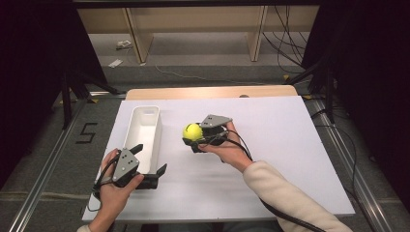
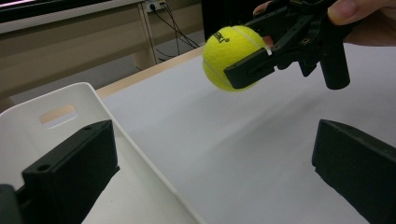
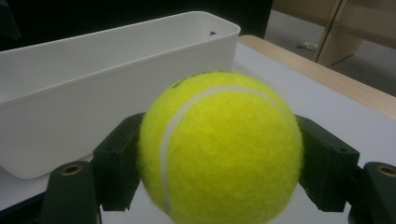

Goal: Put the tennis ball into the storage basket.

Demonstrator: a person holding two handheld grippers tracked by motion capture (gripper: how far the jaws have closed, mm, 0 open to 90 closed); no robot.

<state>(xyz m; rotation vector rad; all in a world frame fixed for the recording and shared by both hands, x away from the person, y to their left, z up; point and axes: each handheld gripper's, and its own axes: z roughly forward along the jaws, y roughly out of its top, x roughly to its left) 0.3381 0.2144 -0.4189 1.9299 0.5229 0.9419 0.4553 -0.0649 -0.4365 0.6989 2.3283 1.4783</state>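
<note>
A yellow tennis ball [image 1: 192, 131] hangs a little above the white table sheet, right of a long white bin [image 1: 153, 112]. My right gripper [image 1: 194, 136] is shut on the ball, one black jaw on each side. The right gripper view has the ball [image 3: 222, 149] close up between the jaws, with the bin [image 3: 116, 84] just behind it. My left gripper [image 1: 151, 158] stands open at the bin's near end, holding nothing. In the left gripper view one jaw lies over the bin [image 2: 93, 98], and the ball [image 2: 231, 53] shows farther off in the right gripper [image 2: 245, 46].
The white sheet [image 1: 290, 159] covers a wooden table whose far edge [image 1: 212, 92] shows. The bin looks empty and has a handle slot [image 2: 58, 115] in its end wall. Wooden shelving legs and cables stand on the floor beyond the table.
</note>
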